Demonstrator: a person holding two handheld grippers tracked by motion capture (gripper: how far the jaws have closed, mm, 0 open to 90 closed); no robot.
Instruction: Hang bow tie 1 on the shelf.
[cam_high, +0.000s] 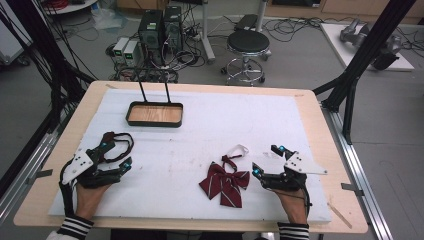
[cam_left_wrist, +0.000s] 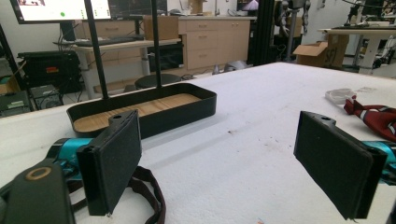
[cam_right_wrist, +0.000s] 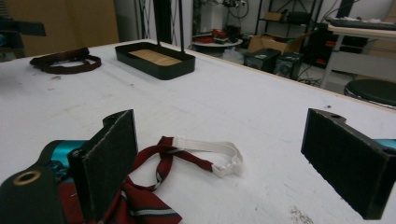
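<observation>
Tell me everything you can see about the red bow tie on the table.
The bow tie is dark red cloth with thin pale stripes, looks like soft fabric, and lies flat and a little rumpled on the white table cover, near the front edge. A narrow red neck strap runs from its knot into a white band with a small white plastic clasp, curled in a loop behind it. It lies just left of the right tool, whose jaws stand open; nothing grips it.

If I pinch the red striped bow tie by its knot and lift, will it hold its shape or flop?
The bow tie looks like soft cloth lying in loose folds, so its wings would probably droop. Its white strap lies slack on the white table cover and would likely dangle and swing. It looks light, so the open right gripper should lift it easily.
</observation>
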